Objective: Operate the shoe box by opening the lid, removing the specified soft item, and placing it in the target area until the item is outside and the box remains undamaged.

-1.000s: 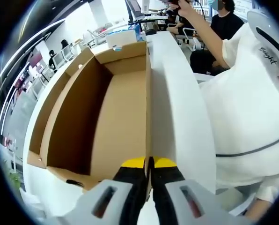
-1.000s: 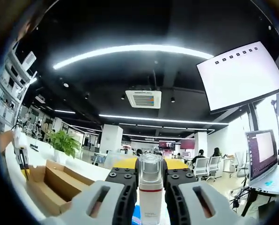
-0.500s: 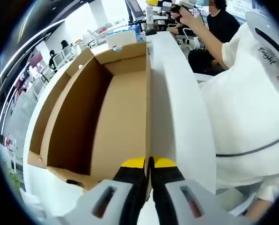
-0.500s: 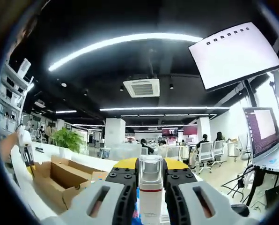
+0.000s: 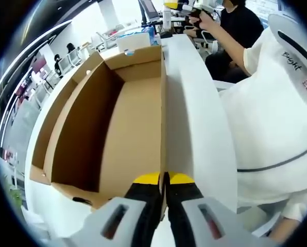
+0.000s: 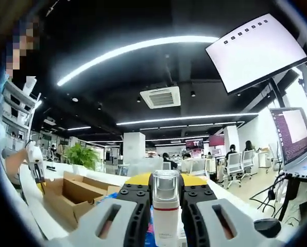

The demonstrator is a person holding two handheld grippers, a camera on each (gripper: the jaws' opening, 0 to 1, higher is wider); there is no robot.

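Observation:
An open brown cardboard box [image 5: 133, 128] lies on the white table, and its inside is bare. My left gripper [image 5: 164, 180] is shut on the near end of the box's right wall. Far beyond the box, my right gripper [image 5: 187, 6] is held up in a hand with a white bottle [image 5: 167, 10] in it. In the right gripper view, my right gripper [image 6: 165, 181] is shut on that bottle [image 6: 165, 211], which has a clear cap and a red band. The box [image 6: 71, 193] lies low on the left there, with the left gripper [image 6: 38, 172] at its end.
A person in white clothing [image 5: 277, 118] stands close along the table's [image 5: 194, 113] right edge. A small blue and white carton [image 5: 135, 41] sits past the box's far end. A laptop [image 6: 297, 139] and a black mouse [image 6: 269, 226] are at the right.
The right gripper with the bottle has come into the top of the left gripper view and drifted left. The right gripper view has tilted a little. The left gripper and box have stayed put.

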